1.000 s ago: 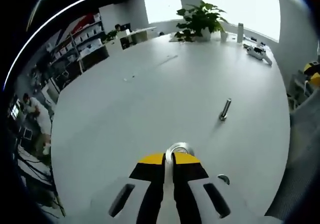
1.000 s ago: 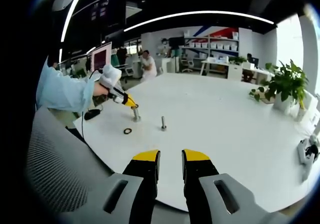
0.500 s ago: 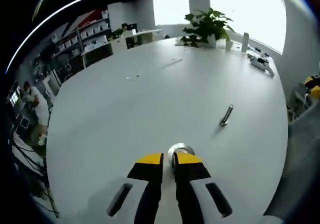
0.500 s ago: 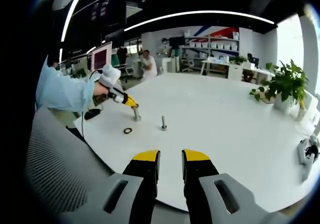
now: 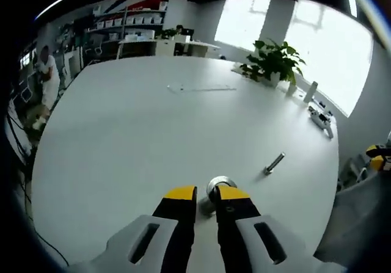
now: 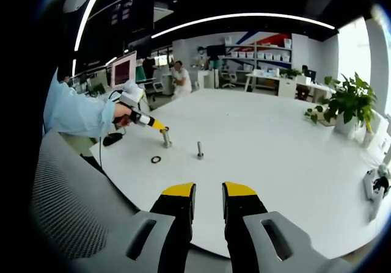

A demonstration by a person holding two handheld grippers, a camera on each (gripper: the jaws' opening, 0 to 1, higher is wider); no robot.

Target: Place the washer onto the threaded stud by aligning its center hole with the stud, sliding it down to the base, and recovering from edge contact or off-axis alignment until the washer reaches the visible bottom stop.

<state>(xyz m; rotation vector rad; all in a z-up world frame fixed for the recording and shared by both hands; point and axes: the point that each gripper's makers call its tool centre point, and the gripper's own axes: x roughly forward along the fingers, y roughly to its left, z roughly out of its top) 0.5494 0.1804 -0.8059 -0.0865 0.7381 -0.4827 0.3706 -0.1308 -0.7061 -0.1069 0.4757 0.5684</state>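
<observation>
The left gripper (image 5: 206,193) pinches the bright metal washer (image 5: 220,184) by its near rim, leaving the centre hole free above the threaded stud (image 6: 166,138) that stands upright on the smooth white table (image 5: 153,132). Whether the hole has met the stud tip is hard to tell. A second steel bolt (image 5: 274,162) stands to the right, and a dark flat ring (image 6: 156,159) lies near the stud. The right gripper (image 6: 209,193) waits off the table's edge, yellow-tipped jaws slightly apart and empty.
</observation>
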